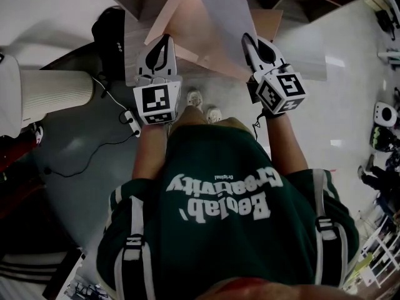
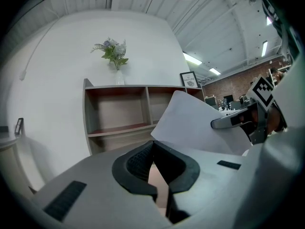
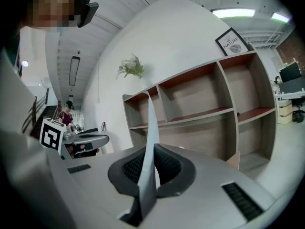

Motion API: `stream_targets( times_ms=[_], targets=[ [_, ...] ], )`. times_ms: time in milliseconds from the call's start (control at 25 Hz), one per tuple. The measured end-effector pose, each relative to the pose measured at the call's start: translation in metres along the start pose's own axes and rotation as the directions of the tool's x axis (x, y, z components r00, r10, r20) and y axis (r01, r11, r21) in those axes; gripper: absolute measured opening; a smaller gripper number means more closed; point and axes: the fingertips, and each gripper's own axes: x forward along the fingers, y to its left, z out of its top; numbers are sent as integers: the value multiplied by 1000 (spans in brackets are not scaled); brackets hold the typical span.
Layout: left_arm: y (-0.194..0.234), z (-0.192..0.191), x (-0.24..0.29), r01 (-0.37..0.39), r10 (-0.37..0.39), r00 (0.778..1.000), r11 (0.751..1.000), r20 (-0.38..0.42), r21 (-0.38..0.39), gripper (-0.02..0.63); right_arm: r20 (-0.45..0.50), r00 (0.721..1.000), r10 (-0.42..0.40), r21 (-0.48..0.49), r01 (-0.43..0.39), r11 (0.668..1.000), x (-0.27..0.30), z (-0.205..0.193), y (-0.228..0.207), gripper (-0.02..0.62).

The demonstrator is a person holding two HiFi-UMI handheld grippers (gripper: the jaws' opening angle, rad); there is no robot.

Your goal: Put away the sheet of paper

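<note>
A white sheet of paper (image 1: 228, 11) stands up from my right gripper (image 1: 251, 44), which is shut on its lower edge. In the right gripper view the sheet (image 3: 151, 137) runs edge-on between the closed pads of that gripper (image 3: 151, 151). My left gripper (image 1: 164, 42) is shut on a tan folder-like sheet (image 1: 187, 24), which spreads under and behind the white paper. A strip of tan (image 2: 156, 178) shows between its jaws (image 2: 153, 149). From the left gripper view the white sheet (image 2: 190, 123) leans toward the wooden shelf unit (image 2: 119, 113).
The shelf unit (image 3: 205, 104) has open compartments, a vase of flowers (image 3: 131, 68) and a framed print (image 3: 231, 41) on top. On the floor lie a cable and power strip (image 1: 131, 120). A white ribbed cylinder (image 1: 56, 95) stands at the left.
</note>
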Motion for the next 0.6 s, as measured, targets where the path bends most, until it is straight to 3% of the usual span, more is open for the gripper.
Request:
stream_targets(
  times_ms=[320, 600],
  targets=[
    [48, -16, 71, 104, -104, 994, 995, -21, -9, 18, -56, 998, -13, 57, 16, 998, 86, -9, 2, 34],
    [85, -13, 102, 188, -188, 982, 982, -13, -3, 18, -53, 998, -36, 104, 41, 994, 138, 3, 15, 34]
  ],
)
